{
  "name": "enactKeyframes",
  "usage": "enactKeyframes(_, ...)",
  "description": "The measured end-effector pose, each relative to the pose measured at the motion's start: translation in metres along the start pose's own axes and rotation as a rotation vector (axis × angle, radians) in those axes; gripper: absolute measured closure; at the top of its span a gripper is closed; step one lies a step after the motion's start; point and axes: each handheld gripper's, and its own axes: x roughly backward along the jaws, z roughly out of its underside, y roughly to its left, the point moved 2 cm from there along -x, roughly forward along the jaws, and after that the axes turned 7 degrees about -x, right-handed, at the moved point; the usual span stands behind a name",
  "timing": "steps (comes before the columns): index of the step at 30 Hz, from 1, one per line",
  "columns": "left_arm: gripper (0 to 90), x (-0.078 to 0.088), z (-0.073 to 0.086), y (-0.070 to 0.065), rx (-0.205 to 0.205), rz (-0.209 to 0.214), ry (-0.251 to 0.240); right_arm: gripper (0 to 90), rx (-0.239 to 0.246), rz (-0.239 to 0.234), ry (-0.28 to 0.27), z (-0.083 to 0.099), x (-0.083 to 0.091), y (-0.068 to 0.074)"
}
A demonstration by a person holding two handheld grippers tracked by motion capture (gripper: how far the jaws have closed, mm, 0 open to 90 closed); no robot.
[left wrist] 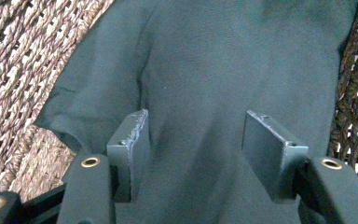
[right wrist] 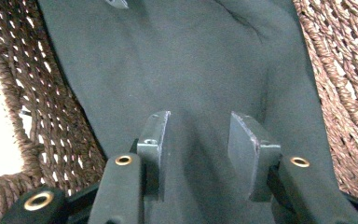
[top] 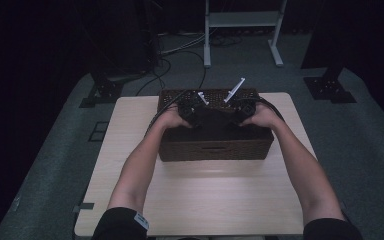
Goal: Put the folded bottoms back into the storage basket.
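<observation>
A dark brown woven basket (top: 215,147) stands at the far middle of the light wooden table (top: 195,200). A dark green-grey cloth (top: 212,122) lies inside it. Both hands reach over the basket's rim, my left gripper (top: 190,112) and right gripper (top: 242,111) pointing down into it. In the left gripper view the left gripper (left wrist: 193,126) stands open just above the cloth (left wrist: 205,60), with the woven wall (left wrist: 9,56) on both sides. In the right gripper view the right gripper (right wrist: 198,121) is open too, its gap narrower, over the cloth (right wrist: 177,60) beside the wall (right wrist: 335,60).
The basket takes up the back centre of the table, with bare tabletop in front and at both sides. Beyond the table on the grey floor are a white metal frame (top: 242,30), loose cables (top: 180,47) and black stand feet (top: 102,92).
</observation>
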Motion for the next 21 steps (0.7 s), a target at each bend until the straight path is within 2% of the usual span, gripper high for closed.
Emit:
enactKeyframes(5,38.2,0.0,0.002,-0.001,0.003,0.004,0.002,58.0,-0.006,-0.002,-0.009,0.0,0.001,0.001)
enactKeyframes(8,36.9,0.002,0.003,-0.002,0.012,0.001,-0.024,57.2,-0.008,-0.004,-0.014,0.0,0.003,0.001)
enactKeyframes(12,34.4,0.005,0.005,-0.005,0.011,0.001,-0.027,54.2,-0.009,-0.004,-0.022,0.001,0.008,0.004)
enactKeyframes(15,32.6,0.009,0.006,-0.008,0.014,-0.013,-0.043,52.7,-0.013,-0.007,-0.046,0.004,0.011,0.006)
enactKeyframes(17,32.0,0.013,0.005,-0.01,0.01,-0.025,-0.029,52.6,-0.017,-0.007,-0.056,0.006,0.014,0.008)
enactKeyframes(21,30.3,0.021,0.003,-0.015,0.006,-0.035,-0.047,51.0,-0.015,-0.003,-0.06,0.008,0.021,0.012)
